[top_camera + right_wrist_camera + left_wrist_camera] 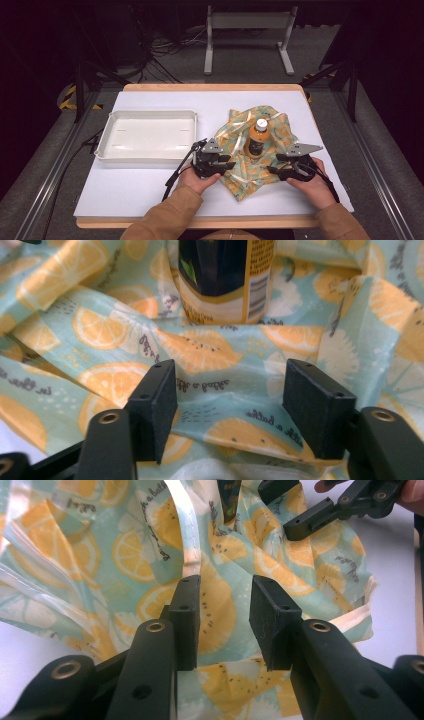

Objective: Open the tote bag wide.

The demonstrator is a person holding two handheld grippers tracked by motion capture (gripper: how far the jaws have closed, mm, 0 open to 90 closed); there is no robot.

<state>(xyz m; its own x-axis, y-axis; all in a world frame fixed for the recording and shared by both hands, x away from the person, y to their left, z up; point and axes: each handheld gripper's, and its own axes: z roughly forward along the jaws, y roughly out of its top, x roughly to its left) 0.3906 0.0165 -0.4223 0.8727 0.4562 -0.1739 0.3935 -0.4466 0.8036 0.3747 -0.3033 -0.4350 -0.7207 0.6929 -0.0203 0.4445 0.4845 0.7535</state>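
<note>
Sitting left of centre on the white table (150,185) — an empty white tray (147,135). Standing upright mid-frame on crumpled citrus-print cloth (240,175) — an orange bottle (257,137), cap upward. Flanking it, left gripper (224,625) and right gripper (230,405), both gaping, clasping nothing.

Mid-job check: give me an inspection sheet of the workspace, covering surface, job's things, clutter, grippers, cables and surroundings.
Surface: white table top with wooden edge.
Job's things: bottle with white cap stands upright on the citrus-print cloth, which lies crumpled around it; white tray sits left of the cloth, nothing in it.
Clutter: nothing seen.
Grippers: left gripper open, over the cloth's left edge; right gripper open, over the cloth's right side, pointing at the bottle.
Cables: left gripper's cable trails over the table; loose cables on floor beyond.
Surroundings: grey floor, metal stand, dark backdrop.
</note>
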